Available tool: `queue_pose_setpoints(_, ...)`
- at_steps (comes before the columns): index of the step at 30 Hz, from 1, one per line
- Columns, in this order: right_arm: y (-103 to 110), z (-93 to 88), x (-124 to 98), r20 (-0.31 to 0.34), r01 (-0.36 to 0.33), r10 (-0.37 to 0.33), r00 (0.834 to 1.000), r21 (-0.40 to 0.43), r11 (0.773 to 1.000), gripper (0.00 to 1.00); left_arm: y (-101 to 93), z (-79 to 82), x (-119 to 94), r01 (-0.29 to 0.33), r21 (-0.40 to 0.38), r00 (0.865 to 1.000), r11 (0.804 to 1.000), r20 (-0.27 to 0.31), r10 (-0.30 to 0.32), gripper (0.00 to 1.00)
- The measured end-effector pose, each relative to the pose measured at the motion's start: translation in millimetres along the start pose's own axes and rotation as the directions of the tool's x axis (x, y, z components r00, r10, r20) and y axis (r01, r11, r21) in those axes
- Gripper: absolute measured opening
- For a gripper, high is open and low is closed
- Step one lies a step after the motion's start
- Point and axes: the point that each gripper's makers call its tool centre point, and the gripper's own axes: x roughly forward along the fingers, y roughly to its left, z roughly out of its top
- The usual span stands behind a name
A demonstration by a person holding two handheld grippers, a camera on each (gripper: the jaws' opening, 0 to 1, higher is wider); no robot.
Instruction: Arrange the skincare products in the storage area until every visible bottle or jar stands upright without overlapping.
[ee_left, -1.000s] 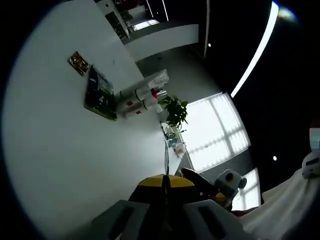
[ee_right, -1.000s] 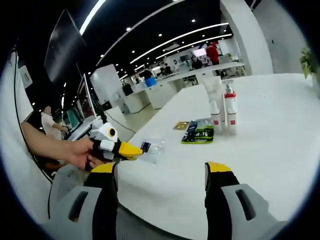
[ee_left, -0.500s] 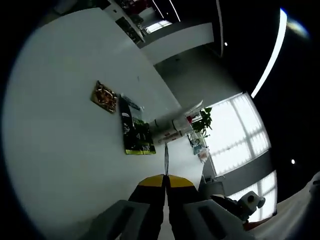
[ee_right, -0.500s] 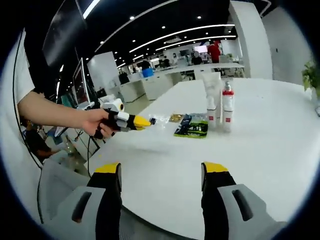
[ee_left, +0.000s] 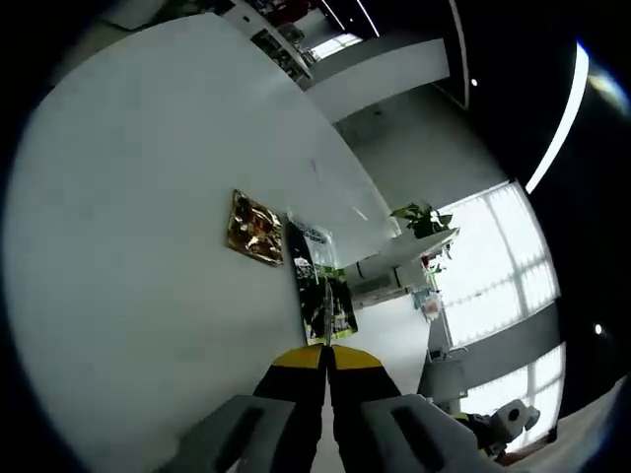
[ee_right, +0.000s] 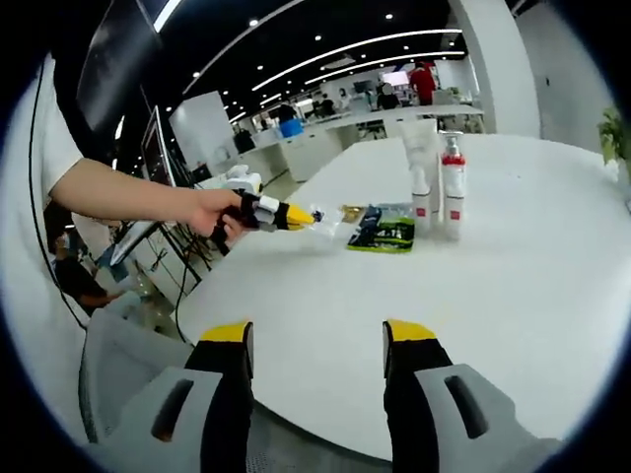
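Note:
A white tube point(ee_right: 422, 179) and a white pump bottle with a red cap point(ee_right: 454, 185) stand upright side by side on the white table point(ee_right: 513, 315). In front of them lie a green-and-black sachet point(ee_right: 385, 230) and a gold sachet point(ee_right: 352, 212). A hand holds my left gripper point(ee_right: 304, 216) just left of the sachets, shut on a clear plastic packet point(ee_right: 322, 223). In the left gripper view the left gripper point(ee_left: 326, 347) pinches the packet's thin edge point(ee_left: 326, 313) over the green sachet point(ee_left: 317, 281), with the gold sachet point(ee_left: 254, 227) and the bottles point(ee_left: 394, 274) beyond. My right gripper point(ee_right: 317, 340) stands open above the table's near edge.
A potted plant point(ee_left: 420, 219) stands past the bottles at the table's far end. Desks, monitors and people fill the office behind the table point(ee_right: 325, 133). A person's bare arm point(ee_right: 128, 195) reaches in from the left.
The left gripper has carried the clear packet forward over the table to the sachets. The right gripper's view has shifted only slightly and its jaws stay apart.

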Motion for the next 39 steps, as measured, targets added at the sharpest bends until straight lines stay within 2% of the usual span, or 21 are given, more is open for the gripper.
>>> queue_pose_setpoints(6,0.7,-4.0,1.3,-0.02,-0.008,0.008,1.0,0.007,1.0,0.46,8.7,1.8,10.7,-0.014,-0.061,1.0,0.998,-0.02,0.013,0.01)
queue_pose_setpoints(10,1.2,-4.7,1.7,-0.023,-0.012,0.013,1.0,0.009,1.0,0.46,23.8,0.0,15.2,-0.08,-0.056,0.996,0.995,-0.047,0.077,0.01)
queue_pose_setpoints(13,1.8,-4.6,1.8,-0.022,-0.016,0.016,1.0,0.018,1.0,0.46,24.6,0.1,16.3,-0.085,-0.063,0.996,0.994,-0.042,0.082,0.01)
queue_pose_setpoints(15,1.9,-2.9,1.4,-0.013,-0.018,0.019,1.0,0.028,0.999,0.46,33.8,0.7,17.0,-0.133,-0.05,0.99,0.99,-0.053,0.131,0.02)
queue_pose_setpoints(22,3.9,-3.5,0.8,-0.015,-0.026,0.027,1.0,0.041,0.999,0.44,34.6,1.6,16.7,-0.166,-0.053,0.985,0.985,-0.057,0.163,0.03)
queue_pose_setpoints(27,4.0,-2.7,0.0,-0.013,-0.027,0.028,1.0,0.048,0.998,0.42,41.4,-4.7,13.8,-0.22,0.027,0.967,0.975,-0.127,0.221,0.05)
queue_pose_setpoints(28,4.9,-3.3,-0.2,-0.017,-0.032,0.033,0.999,0.054,0.998,0.4,38.7,-3.5,15.1,-0.213,0.023,0.97,0.977,-0.119,0.214,0.05)
queue_pose_setpoints(36,3.9,-0.5,-1.8,-0.004,-0.022,0.022,1.0,0.033,0.999,0.39,40.0,-2.6,11.7,-0.246,0.021,0.96,0.969,-0.134,0.246,0.08)
queue_pose_setpoints(39,5.0,0.1,-2.3,0.0,-0.027,0.027,1.0,0.031,0.999,0.39,39.1,1.0,7.8,-0.263,0.017,0.957,0.965,-0.121,0.263,0.11)
